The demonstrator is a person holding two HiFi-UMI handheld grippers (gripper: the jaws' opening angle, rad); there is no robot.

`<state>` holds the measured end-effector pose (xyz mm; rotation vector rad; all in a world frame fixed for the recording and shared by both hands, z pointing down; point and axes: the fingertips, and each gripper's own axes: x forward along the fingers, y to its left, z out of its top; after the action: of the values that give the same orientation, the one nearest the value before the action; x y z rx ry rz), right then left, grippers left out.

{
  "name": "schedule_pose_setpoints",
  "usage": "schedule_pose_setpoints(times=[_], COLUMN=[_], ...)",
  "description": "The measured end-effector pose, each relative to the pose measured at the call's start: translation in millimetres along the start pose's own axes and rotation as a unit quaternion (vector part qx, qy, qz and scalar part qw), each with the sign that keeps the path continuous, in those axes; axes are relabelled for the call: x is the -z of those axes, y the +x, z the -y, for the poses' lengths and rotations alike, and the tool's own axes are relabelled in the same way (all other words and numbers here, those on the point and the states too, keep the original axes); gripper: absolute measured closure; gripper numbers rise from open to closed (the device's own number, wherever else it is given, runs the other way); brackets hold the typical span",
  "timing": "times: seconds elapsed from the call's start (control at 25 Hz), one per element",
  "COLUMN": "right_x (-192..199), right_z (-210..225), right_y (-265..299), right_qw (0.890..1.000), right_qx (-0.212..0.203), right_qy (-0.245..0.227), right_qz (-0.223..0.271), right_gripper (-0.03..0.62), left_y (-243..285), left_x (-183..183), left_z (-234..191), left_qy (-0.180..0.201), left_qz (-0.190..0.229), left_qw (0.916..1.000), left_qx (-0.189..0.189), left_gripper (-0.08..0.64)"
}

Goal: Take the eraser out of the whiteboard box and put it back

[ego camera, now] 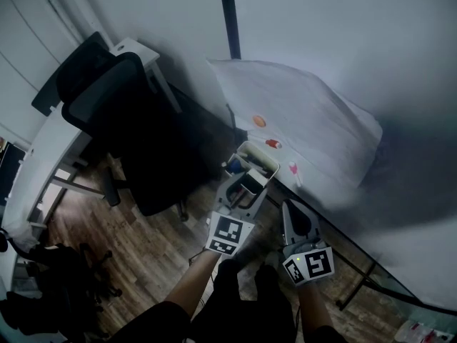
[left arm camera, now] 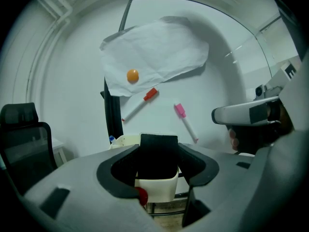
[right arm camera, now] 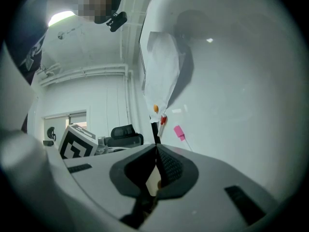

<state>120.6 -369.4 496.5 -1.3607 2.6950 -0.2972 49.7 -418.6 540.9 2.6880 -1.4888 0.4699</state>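
Observation:
A white box (ego camera: pixel 264 151) hangs at the lower edge of the whiteboard (ego camera: pixel 357 63). In the left gripper view a black eraser (left arm camera: pixel 158 151) stands upright in this box (left arm camera: pixel 154 190), its top above the rim. My left gripper (left arm camera: pixel 158 167) reaches level at the box (ego camera: pixel 246 188) with its jaws wide. They stand on either side of the eraser, close to its sides, and I see no squeeze on it. My right gripper (ego camera: pixel 291 207) hangs just right of the box and touches nothing. Its jaws (right arm camera: pixel 157 170) are shut with nothing in them.
On the whiteboard, an orange magnet (ego camera: pixel 259 121) pins a white paper sheet (ego camera: pixel 300 113); a red marker (ego camera: pixel 273 143) and a pink marker (ego camera: pixel 293 170) stick below it. To the left, a black office chair (ego camera: pixel 121 120) and a white desk (ego camera: pixel 50 141) stand on the wooden floor.

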Motion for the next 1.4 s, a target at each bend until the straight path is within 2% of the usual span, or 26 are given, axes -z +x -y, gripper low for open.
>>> schedule_pose_setpoints(times=[0.28, 0.4, 0.48, 0.92, 1.12, 1.4], right_x=[-23.9, -43.9, -61.4, -164.9, -190.8, -206.2], right_z=[-5.4, -13.0, -17.8, -48.1, -62.7, -74.6], right_y=[4.5, 8.0, 10.1, 7.3, 3.5, 2.0], right_qw=[1.000, 0.999, 0.998, 0.985, 0.979, 0.973], right_qx=[-0.005, -0.015, -0.022, -0.043, -0.051, -0.059], right_qy=[-0.009, -0.020, -0.029, -0.098, -0.118, -0.129], right_qz=[0.018, 0.032, 0.047, 0.133, 0.161, 0.182], right_gripper=[0.588, 0.588, 0.588, 0.588, 0.588, 0.588], left_y=[-15.0, -29.5, -39.7, -102.5, -123.2, -138.7], left_x=[-45.8, -72.4, -91.0, -198.8, -222.8, -239.8], left_z=[-7.8, -13.7, -17.6, -27.3, -26.1, -27.5], left_qy=[0.000, -0.009, -0.001, 0.035, 0.053, 0.065], left_qz=[0.046, 0.071, 0.089, 0.198, 0.229, 0.250], left_qw=[0.9990, 0.9974, 0.9960, 0.9791, 0.9717, 0.9657], left_qx=[-0.002, -0.007, -0.011, -0.029, -0.028, -0.030], left_gripper=[0.333, 0.333, 0.333, 0.333, 0.333, 0.333])
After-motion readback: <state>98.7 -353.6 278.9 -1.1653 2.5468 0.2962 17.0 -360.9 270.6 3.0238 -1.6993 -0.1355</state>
